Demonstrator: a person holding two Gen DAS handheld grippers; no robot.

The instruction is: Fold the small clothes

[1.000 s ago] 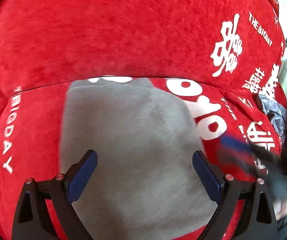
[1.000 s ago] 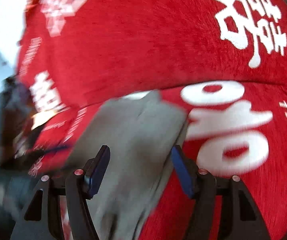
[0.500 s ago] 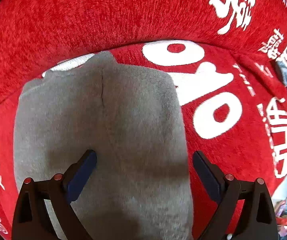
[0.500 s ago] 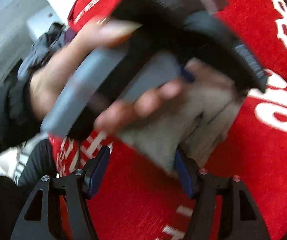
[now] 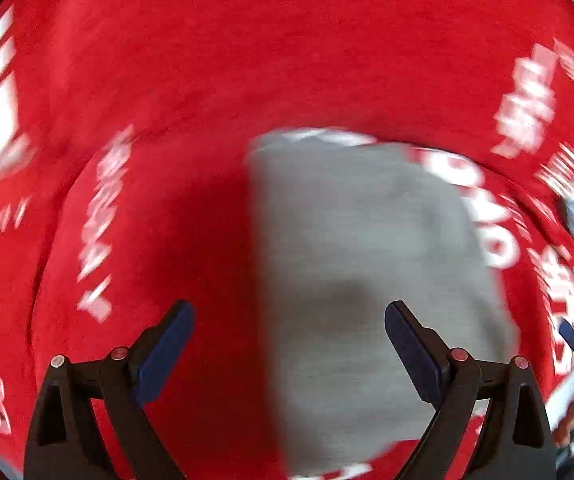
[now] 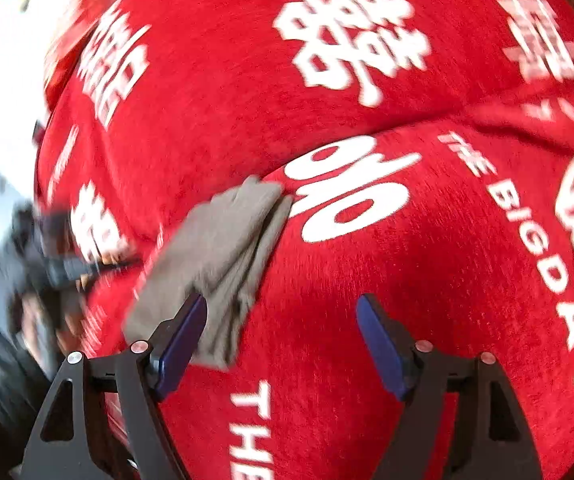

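Grey cloth down on the red cover, both claws free.
Folded cloth [image 5: 371,264] lies flat on the cover [image 5: 247,60]; left gripper [image 5: 289,344] spread wide and empty above its edge, right gripper [image 6: 281,336] opening, nothing between its jaws.

Each wrist camera looks forward and down along its fingers, close above a red plush cover printed with white lettering [image 5: 215,80]. The left view faces steeply down. Both views share the folded grey cloth garment [image 5: 367,248] [image 6: 223,240] on it.

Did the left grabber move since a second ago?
Yes. In the left wrist view the left gripper has slid left: the gray cloth on the red cover now sits toward the right finger.
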